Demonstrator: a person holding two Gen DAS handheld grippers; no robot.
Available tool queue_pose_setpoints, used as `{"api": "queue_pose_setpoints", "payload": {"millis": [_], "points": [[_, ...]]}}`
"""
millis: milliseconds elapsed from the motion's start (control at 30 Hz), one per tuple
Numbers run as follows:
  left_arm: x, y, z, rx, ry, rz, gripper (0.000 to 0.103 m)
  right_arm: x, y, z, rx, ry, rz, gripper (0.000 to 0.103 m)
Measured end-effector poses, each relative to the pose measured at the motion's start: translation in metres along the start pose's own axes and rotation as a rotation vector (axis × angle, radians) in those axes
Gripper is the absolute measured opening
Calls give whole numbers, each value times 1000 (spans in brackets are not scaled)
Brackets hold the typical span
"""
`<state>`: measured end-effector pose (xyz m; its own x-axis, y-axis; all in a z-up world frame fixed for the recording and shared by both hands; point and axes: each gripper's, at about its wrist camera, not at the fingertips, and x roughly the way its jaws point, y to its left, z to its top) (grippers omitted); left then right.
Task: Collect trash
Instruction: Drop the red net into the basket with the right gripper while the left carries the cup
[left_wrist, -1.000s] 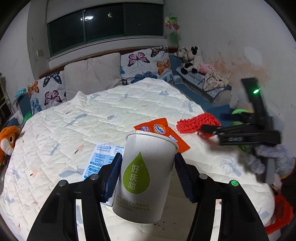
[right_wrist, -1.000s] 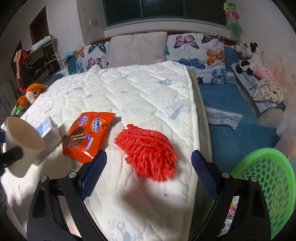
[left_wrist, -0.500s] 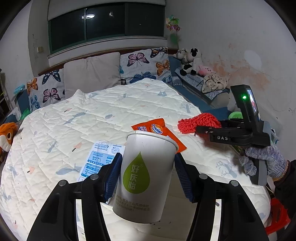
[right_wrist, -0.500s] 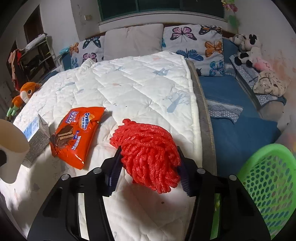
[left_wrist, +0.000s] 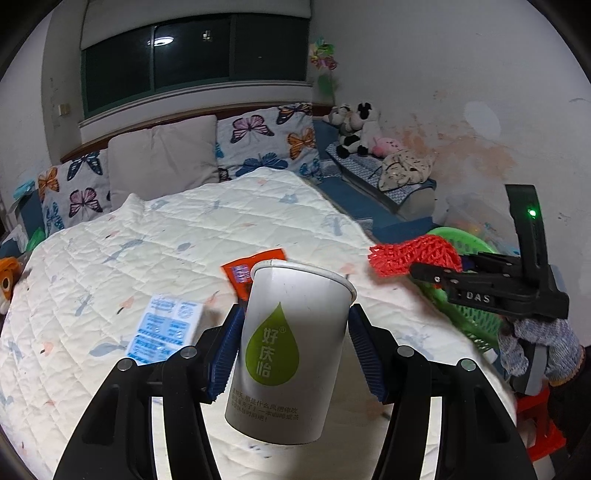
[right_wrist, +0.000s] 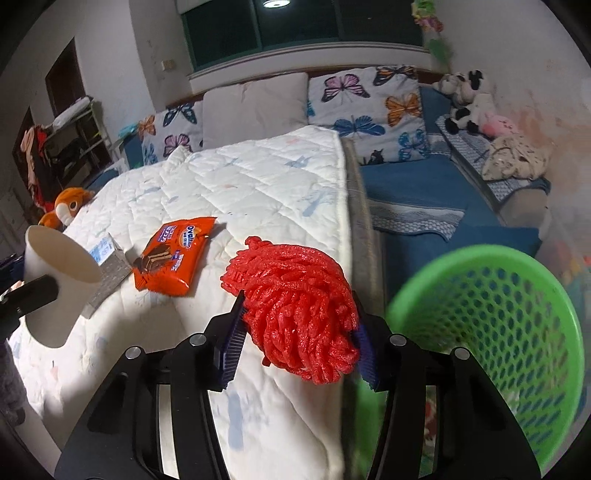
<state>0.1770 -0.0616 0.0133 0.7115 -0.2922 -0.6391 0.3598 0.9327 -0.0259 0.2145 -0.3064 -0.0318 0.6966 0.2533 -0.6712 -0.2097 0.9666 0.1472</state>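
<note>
- Lifted off the quilt since a second ago: red mesh bundle (right_wrist: 295, 314), flat on the bed back then, now up between the pads of the right gripper (right_wrist: 299, 350), pinched on both sides after starting wide apart.
- Hanging at the bed's edge, right beside the green basket (right_wrist: 491, 332) on the floor next to the bed.
- Looks like a scrunched wad of bright red foam netting, bulging out past both pads.
- Left gripper (left_wrist: 293, 354) clamped on a white paper cup (left_wrist: 291, 354), green drop logo on the side, roughly upright, open mouth up, held above the quilt.
- Left lying on the white quilted bed (right_wrist: 258, 177): orange snack wrapper (right_wrist: 173, 254) and a small blue-and-white carton (left_wrist: 166, 328), close together near the cup.
- Butterfly pillows (right_wrist: 365, 110) and a plain one along the headboard, dark window (left_wrist: 192, 62) above.
- Stuffed toys (left_wrist: 354, 129) piled on a blue bench by the stained wall; orange plush at the far side of the bed.
</note>
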Motion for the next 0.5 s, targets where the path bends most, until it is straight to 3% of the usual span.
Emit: {"api": "queue_pose_setpoints", "payload": {"millis": [500], "points": [[15,-59,14,56,1,-118,56,-53,-64,-47,112,-16,-134,52]]}}
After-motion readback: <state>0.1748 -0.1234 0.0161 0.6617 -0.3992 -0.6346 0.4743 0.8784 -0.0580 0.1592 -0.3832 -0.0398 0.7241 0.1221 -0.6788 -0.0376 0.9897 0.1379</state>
